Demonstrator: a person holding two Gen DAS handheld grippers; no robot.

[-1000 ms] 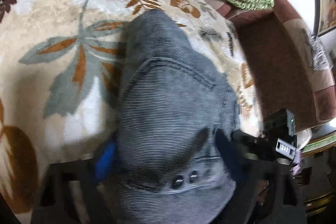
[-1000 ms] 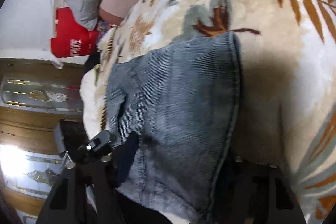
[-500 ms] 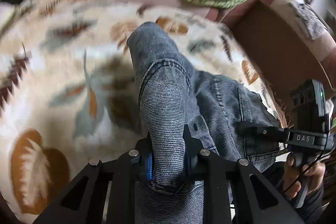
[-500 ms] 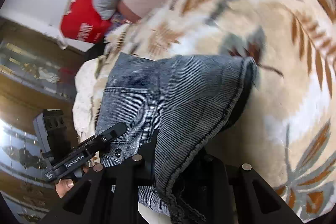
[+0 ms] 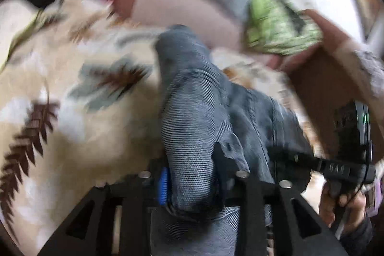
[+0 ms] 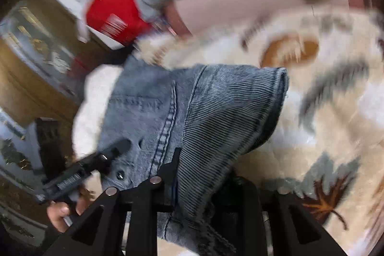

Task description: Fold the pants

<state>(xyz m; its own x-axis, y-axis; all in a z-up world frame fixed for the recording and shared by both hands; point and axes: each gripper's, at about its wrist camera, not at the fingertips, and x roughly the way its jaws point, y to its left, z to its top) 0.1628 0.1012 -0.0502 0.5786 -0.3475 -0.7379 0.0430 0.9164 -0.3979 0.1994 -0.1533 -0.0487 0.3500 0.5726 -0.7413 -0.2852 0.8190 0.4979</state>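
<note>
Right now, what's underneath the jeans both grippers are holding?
Under the jeans lies a cream leaf-print blanket. Left gripper and right gripper pinch folds of denim. Whatever lies directly beneath the denim is covered.

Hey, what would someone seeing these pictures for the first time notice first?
The grey-blue jeans fill the middle of both views, bunched and clamped in the left gripper and the right gripper. Under them spreads a cream blanket with leaf prints, with a bright green cloth behind.
</note>
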